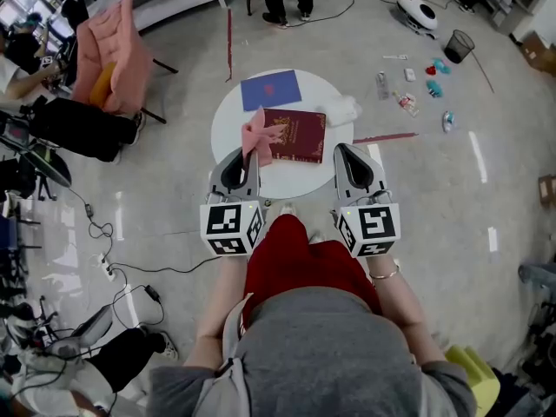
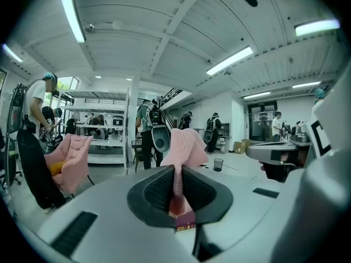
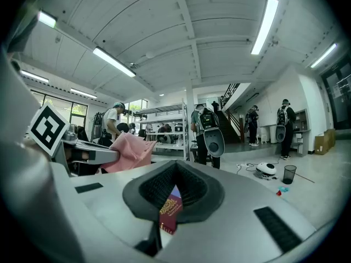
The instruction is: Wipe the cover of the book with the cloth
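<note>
currently: left gripper (image 1: 252,155) was clamped on the cloth (image 1: 261,133), over the left edge of the book (image 1: 295,135), mid-frame on the table (image 1: 230,129). right gripper (image 1: 346,153) sat closed, empty. wiping looked to need flat contact and even rightward strokes.

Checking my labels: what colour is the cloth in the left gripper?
Pink; the cloth shows best in the left gripper view.

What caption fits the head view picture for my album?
Left gripper holds a pink cloth over the maroon book on a round white table.

Pink cloth (image 1: 261,134) at maroon book (image 1: 297,135) edge — round white table (image 1: 229,122)
</note>
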`<state>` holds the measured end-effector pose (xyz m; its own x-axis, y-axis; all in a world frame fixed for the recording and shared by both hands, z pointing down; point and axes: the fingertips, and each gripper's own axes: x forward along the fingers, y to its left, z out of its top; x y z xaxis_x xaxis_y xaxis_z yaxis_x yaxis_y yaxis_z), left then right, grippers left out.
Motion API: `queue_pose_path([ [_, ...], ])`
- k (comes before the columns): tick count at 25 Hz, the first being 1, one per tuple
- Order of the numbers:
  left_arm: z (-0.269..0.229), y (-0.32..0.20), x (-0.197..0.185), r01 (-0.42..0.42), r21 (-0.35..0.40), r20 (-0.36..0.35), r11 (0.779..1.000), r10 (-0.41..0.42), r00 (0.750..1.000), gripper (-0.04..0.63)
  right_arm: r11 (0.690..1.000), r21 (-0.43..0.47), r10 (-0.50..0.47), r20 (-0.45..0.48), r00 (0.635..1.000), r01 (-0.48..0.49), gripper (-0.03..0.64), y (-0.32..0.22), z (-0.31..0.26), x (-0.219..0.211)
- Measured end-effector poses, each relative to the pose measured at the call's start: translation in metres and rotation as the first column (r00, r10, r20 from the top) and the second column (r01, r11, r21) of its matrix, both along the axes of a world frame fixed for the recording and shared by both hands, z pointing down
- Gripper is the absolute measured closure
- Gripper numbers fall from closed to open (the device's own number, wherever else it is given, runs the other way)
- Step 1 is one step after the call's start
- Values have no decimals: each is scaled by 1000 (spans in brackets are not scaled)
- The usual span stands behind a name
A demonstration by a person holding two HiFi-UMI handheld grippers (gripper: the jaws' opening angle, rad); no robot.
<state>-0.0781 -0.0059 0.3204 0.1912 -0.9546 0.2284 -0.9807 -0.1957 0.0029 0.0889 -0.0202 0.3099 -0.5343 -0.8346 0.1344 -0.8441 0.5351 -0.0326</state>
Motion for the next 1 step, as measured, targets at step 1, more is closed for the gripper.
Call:
queue_pose_path([
  [1,1,-1,0,1,0,-3,1000,-1,1000,560,1000,3,-1,-2,1000,1,589,-1,0,0],
])
